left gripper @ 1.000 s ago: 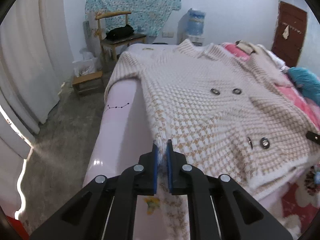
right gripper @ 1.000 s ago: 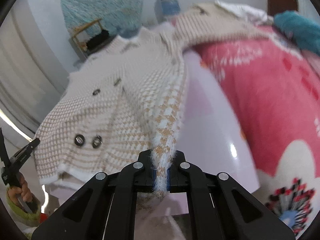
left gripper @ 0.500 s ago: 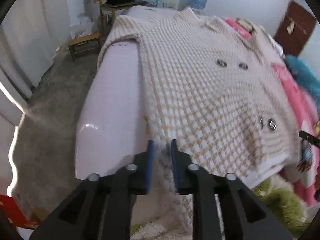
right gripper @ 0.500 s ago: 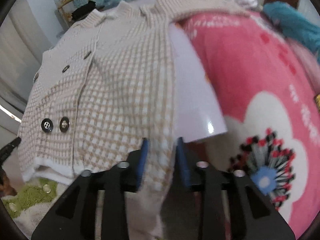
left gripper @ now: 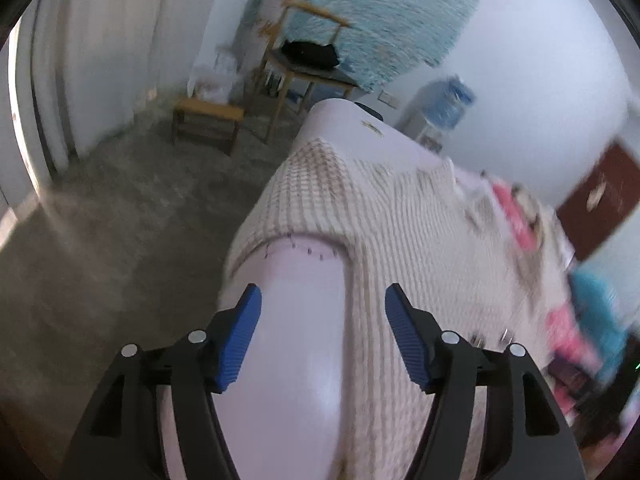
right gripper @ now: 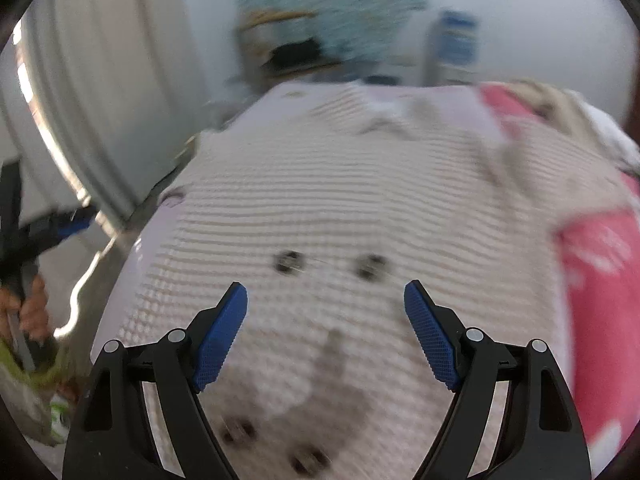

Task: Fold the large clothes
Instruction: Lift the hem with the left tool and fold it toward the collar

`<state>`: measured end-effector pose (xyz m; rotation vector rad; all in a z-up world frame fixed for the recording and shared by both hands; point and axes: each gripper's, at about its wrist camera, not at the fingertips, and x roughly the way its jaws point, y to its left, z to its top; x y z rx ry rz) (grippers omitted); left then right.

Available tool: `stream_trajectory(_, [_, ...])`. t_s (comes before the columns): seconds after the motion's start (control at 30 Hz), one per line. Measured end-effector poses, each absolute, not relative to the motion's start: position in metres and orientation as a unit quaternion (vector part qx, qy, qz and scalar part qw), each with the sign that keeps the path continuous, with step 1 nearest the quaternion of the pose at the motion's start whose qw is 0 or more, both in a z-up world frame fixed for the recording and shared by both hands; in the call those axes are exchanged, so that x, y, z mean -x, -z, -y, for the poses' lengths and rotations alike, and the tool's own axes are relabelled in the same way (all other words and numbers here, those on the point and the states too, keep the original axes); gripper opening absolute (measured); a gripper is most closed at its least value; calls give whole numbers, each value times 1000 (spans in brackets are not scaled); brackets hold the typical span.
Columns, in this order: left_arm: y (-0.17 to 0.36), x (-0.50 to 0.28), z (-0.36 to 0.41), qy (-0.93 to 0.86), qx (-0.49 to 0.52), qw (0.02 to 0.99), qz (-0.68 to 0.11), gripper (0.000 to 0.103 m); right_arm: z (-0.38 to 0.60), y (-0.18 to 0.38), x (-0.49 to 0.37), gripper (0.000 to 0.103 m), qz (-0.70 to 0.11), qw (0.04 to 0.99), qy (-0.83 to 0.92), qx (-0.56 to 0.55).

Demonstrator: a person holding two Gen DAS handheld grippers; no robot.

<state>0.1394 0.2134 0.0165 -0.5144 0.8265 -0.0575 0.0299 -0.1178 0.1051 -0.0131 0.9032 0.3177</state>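
A cream and tan checked knit jacket (right gripper: 340, 200) with dark buttons (right gripper: 288, 261) lies spread flat, front up, on a pale pink table (left gripper: 304, 320). Its left sleeve (left gripper: 312, 200) drapes over the table's left edge. My left gripper (left gripper: 322, 300) hovers over the bare table just left of the jacket's side; its jaws are opening and nothing is between them. My right gripper (right gripper: 325, 294) hangs above the middle of the jacket near the buttons, its jaws opening too, with no cloth pinched. Both views are blurred by motion.
A pink flowered blanket (right gripper: 600, 264) lies right of the jacket. A small wooden stool (left gripper: 208, 116) and a wooden chair (left gripper: 304, 64) stand on the grey floor to the left, with a white curtain (left gripper: 104, 52) beyond. A person's hand (right gripper: 30, 312) holding the other gripper shows at the left.
Both grippers let go of the jacket's bottom hem and opened wide. The left swung to the jacket's left side over bare table; the right moved over the jacket's middle.
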Motion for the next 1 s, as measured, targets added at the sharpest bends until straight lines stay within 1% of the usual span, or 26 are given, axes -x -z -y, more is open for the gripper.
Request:
stream_trajectory(0.13, [31, -186, -263, 35, 385, 815, -432, 66, 77, -69, -69, 77, -462, 869, -171, 42])
stream_trajectory(0.27, [96, -210, -307, 30, 539, 710, -452, 67, 66, -49, -85, 77, -485, 856, -173, 50])
stream_trajectory(0.37, [135, -218, -323, 9, 605, 648, -463, 67, 63, -47, -77, 77, -492, 852, -168, 57])
stream_trajectory(0.47, [161, -221, -331, 7, 652, 600, -463, 68, 67, -43, -78, 77, -498, 850, -158, 63])
stream_trajectory(0.57, [189, -225, -334, 18, 700, 540, -468, 72, 64, -43, -82, 77, -498, 851, -152, 65])
stream_trajectory(0.63, [209, -228, -337, 33, 738, 496, -457, 72, 60, -41, -88, 77, -498, 851, -148, 70])
stream_trajectory(0.8, [246, -239, -342, 31, 795, 418, -439, 72, 53, -38, -95, 77, -494, 854, -135, 92])
stream_trajectory(0.9, [259, -248, -339, 33, 811, 393, -432, 72, 51, -37, -99, 77, -495, 854, -131, 96])
stream_trajectory(1.0, [262, -255, -338, 33, 813, 394, -428, 72, 51, -37, -102, 77, -496, 854, -128, 96])
